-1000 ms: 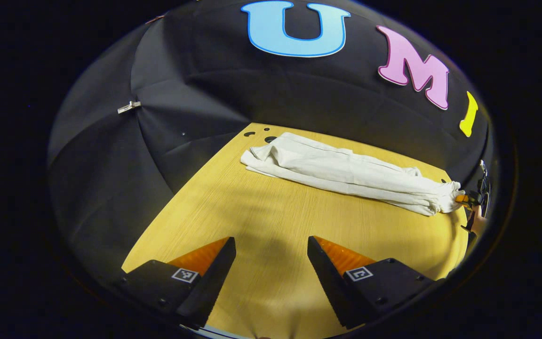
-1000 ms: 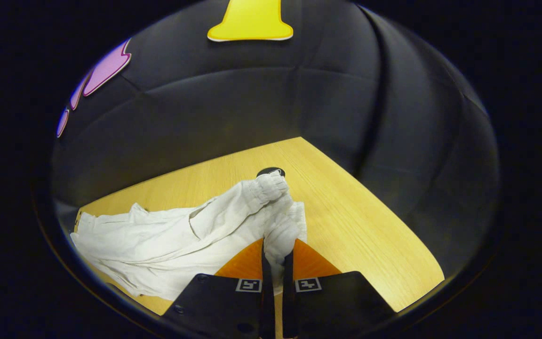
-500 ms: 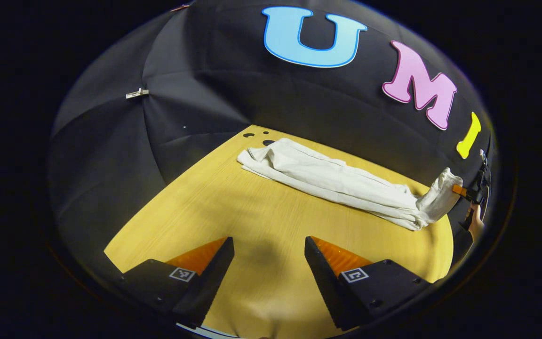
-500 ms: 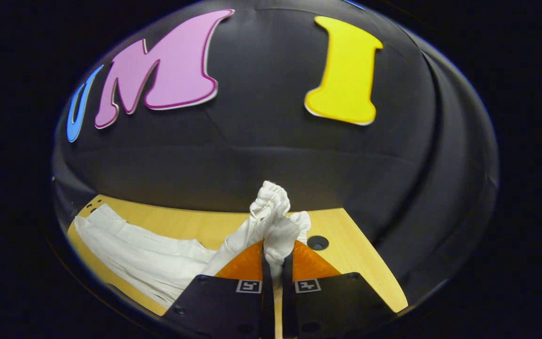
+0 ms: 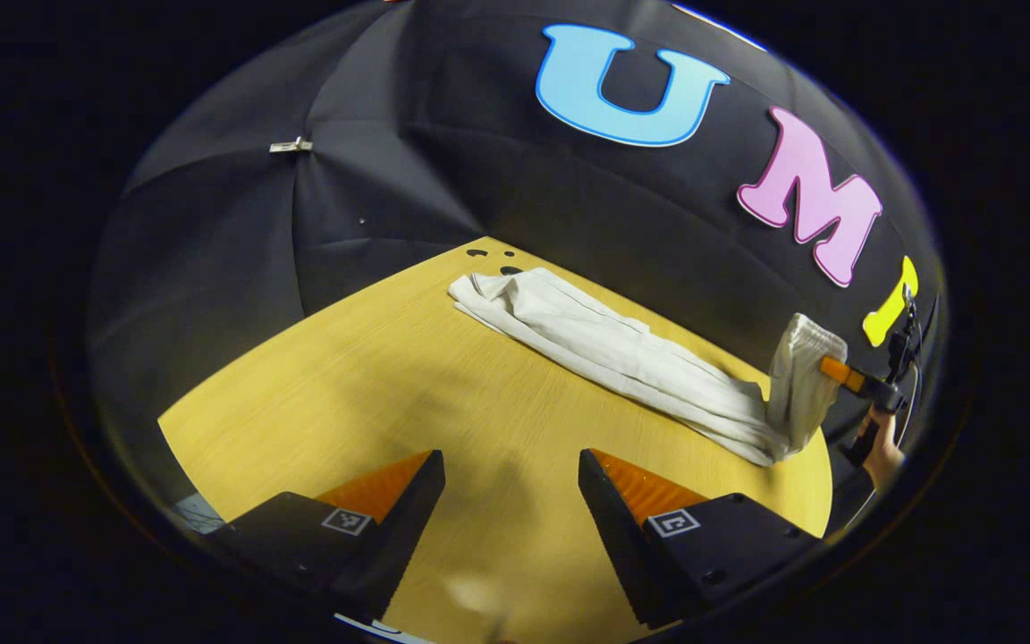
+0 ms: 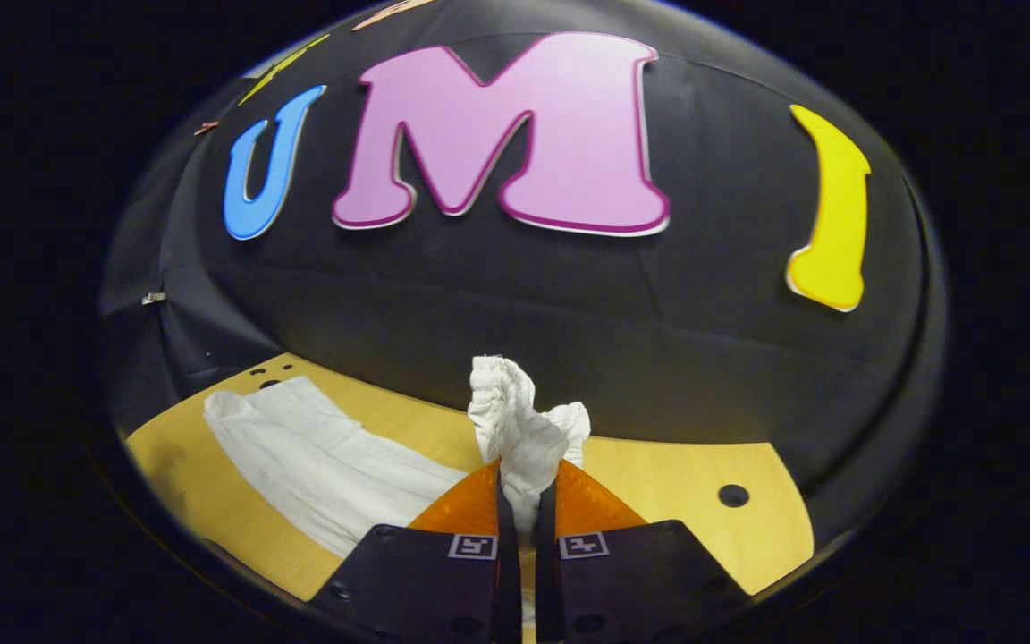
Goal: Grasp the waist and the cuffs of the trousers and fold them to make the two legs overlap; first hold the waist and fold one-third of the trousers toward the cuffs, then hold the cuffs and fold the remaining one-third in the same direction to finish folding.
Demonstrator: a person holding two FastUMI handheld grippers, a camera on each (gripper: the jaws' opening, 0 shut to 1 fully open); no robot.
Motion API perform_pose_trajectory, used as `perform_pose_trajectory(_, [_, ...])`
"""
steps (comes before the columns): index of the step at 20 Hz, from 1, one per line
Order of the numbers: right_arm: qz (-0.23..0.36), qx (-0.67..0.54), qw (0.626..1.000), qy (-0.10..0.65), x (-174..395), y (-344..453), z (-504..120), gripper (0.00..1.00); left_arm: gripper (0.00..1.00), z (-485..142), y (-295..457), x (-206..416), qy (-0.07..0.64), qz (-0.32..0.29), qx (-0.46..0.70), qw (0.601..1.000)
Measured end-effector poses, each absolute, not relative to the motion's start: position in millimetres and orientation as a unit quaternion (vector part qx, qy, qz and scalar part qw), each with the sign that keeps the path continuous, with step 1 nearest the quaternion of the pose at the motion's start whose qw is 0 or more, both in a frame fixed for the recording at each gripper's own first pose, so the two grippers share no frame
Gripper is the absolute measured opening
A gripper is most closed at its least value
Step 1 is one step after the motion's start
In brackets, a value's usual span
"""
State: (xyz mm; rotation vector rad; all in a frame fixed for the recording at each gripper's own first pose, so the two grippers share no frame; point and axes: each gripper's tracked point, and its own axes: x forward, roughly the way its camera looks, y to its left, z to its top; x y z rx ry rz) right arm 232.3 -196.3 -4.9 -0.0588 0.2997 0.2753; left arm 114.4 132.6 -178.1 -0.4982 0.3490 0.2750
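Right gripper view: my right gripper (image 6: 519, 501) is clenched on one bunched end of the single pair of white trousers (image 6: 327, 465), lifted off the wooden table (image 6: 685, 528). My left gripper (image 5: 510, 501) hangs released over bare tabletop, the trousers stretched across the table's far side.

I see a yellow wood-grain table (image 5: 390, 376) running from the lower left of the left gripper view up toward its centre, its far corner meeting the black cloth wall. Near that corner I make out a few small dark holes (image 5: 508, 269). On the table lie the white trousers (image 5: 604, 344), stretched along the far edge toward the right. In the right gripper view I see another dark hole (image 6: 733, 495) at lower right.
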Motion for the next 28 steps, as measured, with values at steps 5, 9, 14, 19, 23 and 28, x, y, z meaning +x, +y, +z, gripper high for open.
perform_pose_trajectory(5, [0.155, -0.014, 0.97, 0.184, 230.1, -198.3, -4.0, 0.13, 0.96, -182.2, 133.8, 123.9, 0.168, 0.145, -0.246, 0.943])
perform_pose_trajectory(9, [0.174, -0.006, 0.964, 0.201, 219.4, -203.4, 18.7, 0.31, 0.96, -173.0, 138.9, 147.9, 0.152, 0.135, -0.246, 0.948])
perform_pose_trajectory(14, [0.198, 0.003, 0.951, 0.24, 200.6, -178.5, -24.7, 0.68, 0.96, -142.0, 151.2, 198.7, 0.107, 0.118, -0.266, 0.951])
perform_pose_trajectory(19, [0.197, -0.059, 0.955, 0.213, 185.2, -202.0, -4.1, 0.98, 0.96, -125.0, 199.6, 253.1, 0.099, 0.139, -0.236, 0.957])
perform_pose_trajectory(23, [0.193, -0.06, 0.958, 0.206, 164.1, -228.4, 18.8, 0.98, 0.96, -121.8, 245.7, 306.4, 0.092, 0.152, -0.215, 0.96])
perform_pose_trajectory(28, [0.166, -0.078, 0.959, 0.214, 130.5, -284.7, 30.9, 0.98, 0.96, -150.2, 292.3, 367.3, 0.121, 0.169, -0.191, 0.959])
